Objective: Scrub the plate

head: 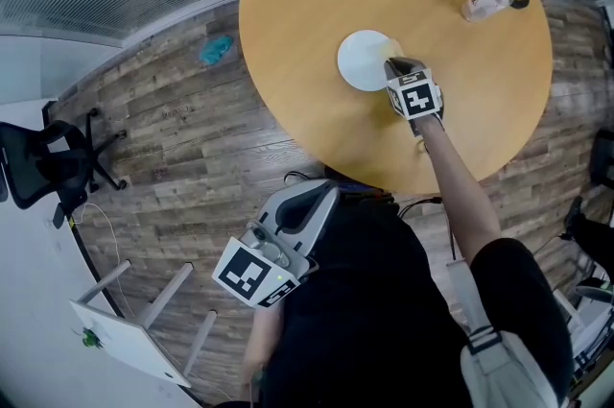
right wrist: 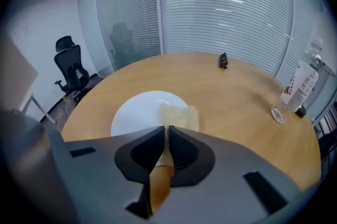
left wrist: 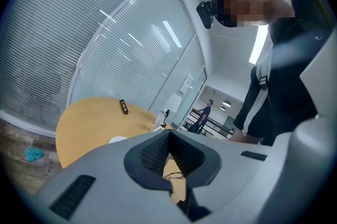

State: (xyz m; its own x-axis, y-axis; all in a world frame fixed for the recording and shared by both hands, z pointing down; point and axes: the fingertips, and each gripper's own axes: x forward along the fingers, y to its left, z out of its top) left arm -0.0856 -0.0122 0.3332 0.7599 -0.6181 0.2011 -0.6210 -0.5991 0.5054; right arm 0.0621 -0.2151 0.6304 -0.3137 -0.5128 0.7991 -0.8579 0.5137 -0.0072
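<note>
Nearest, at seven o'clock off the worktop point(head: 317, 3): left gripper point(left wrist: 169, 136), jaws closed, empty. Right gripper point(right wrist: 166, 130) jaws clamped on yellow sponge point(right wrist: 181, 116) over plate's point(head: 360, 60) four-o'clock edge.

No words or numbers can be read anywhere. The label on the bottle point(right wrist: 299, 86) carries print too small and blurred to make out. The marker cube point(head: 418, 99) on the right gripper point(right wrist: 164, 132) and the one on the left gripper point(left wrist: 168, 139) show only black-and-white square patterns.

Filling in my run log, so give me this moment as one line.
right gripper: shut on sponge | sponge: on plate edge | left gripper: shut, empty, off table | plate: on table
</note>
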